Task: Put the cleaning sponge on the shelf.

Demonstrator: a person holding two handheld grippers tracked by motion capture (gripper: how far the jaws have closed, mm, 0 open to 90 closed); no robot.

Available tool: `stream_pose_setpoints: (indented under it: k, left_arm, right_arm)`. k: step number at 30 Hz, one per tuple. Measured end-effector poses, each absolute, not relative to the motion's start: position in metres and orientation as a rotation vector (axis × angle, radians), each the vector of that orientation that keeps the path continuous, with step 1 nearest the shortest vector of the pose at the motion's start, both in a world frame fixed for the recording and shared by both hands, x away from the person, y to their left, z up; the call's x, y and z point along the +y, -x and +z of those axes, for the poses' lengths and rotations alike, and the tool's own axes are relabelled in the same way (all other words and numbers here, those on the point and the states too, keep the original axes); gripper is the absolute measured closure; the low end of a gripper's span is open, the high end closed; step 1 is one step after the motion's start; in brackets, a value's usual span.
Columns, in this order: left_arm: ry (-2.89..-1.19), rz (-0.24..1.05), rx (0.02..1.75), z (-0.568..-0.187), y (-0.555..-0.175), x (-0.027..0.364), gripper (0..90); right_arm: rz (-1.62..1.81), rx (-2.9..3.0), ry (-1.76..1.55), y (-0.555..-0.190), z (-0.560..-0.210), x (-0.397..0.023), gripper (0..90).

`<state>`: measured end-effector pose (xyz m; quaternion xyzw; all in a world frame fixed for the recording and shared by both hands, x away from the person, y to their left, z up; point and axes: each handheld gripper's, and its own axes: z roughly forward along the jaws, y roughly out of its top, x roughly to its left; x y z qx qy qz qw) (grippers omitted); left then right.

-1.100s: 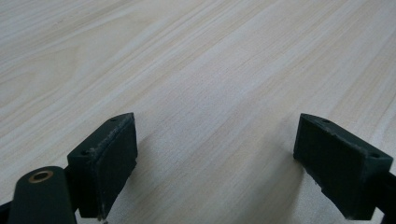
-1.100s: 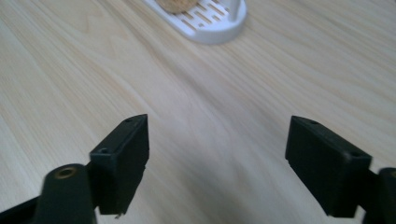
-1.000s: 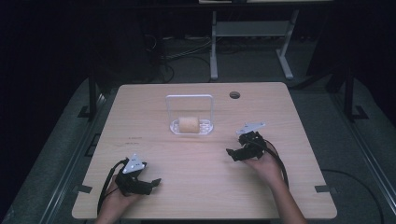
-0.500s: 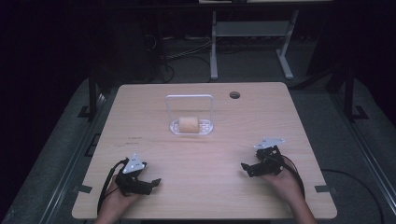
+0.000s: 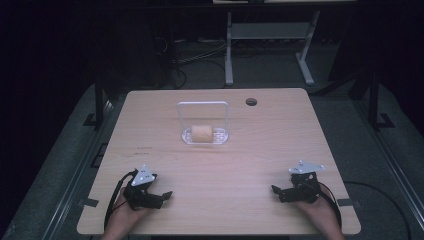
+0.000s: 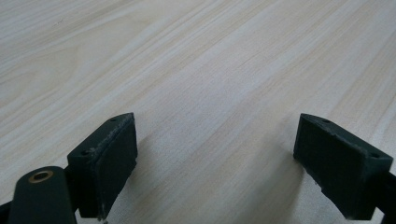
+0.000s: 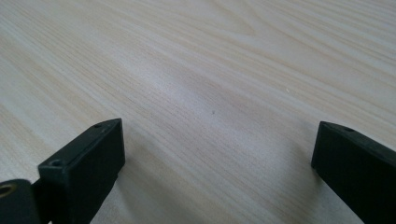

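A tan bread roll (image 5: 202,133) lies in a clear plastic box (image 5: 223,137) at the middle of the table, its clear lid (image 5: 202,103) standing upright behind it. My left gripper (image 5: 162,196) rests at the near left of the table, open, with bare wood between its pads (image 6: 215,154). Near the table's right front edge, my right gripper (image 5: 277,194) sits low over the wood. Its jaws have just been opening and stand wide, and nothing lies between them (image 7: 217,158). Both grippers are well apart from the box.
The light wooden table (image 5: 250,160) has a round cable hole (image 5: 251,102) at the back right. Behind the table stands a grey metal frame (image 5: 270,35) on a dark floor with cables.
My right gripper has drawn back from beside the box to the near right of the table and sunk lower. The left gripper has stayed in place.
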<state>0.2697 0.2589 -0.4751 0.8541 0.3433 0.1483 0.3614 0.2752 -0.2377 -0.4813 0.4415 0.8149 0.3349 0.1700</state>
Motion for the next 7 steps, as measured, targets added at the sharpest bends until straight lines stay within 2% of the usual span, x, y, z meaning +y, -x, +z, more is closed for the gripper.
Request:
stream_pose_setpoints:
  k: [7]
  left_arm:
    - [-2.200, 0.383, 0.884, -0.4752, -0.2697, 0.2589, 12.8]
  right_arm:
    - [0.969, 2.311, -1.255, -0.2750, -0.4827, -0.2399, 2.6]
